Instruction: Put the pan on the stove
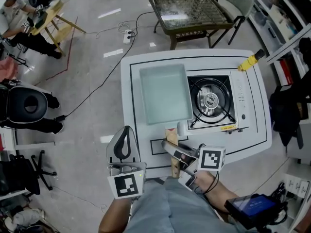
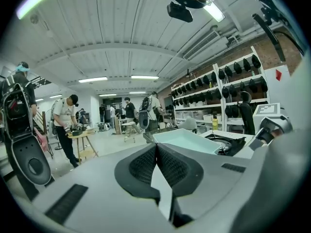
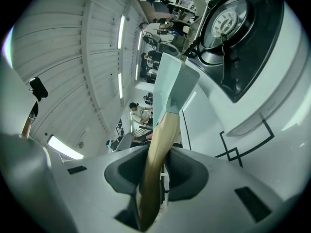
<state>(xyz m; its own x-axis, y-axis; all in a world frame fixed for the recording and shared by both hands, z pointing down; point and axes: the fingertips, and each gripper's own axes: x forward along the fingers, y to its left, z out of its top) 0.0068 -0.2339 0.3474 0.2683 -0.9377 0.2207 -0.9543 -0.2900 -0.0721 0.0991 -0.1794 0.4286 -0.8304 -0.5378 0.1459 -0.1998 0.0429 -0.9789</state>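
Progress: early, pan (image 1: pixel 164 93) not yet on stove (image 1: pixel 210 101) | pan: just left of the burner, over the white surface (image 1: pixel 133 106); lifted or resting, I cannot tell | right gripper (image 3: pixel 158 159): fingers pinching the wooden handle (image 3: pixel 156 144) | left gripper (image 2: pixel 156 152): fingers pressed together, empty | left to do: bring pan over burner, set down.

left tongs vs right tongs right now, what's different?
The left tongs are shut with nothing between the pads; the right tongs are clamped on the wooden handle of the pan. The left tongs sit level, aimed left of the pan; the right tongs are rolled onto their side. Both carry a marker cube and sit at the near edge of the table.
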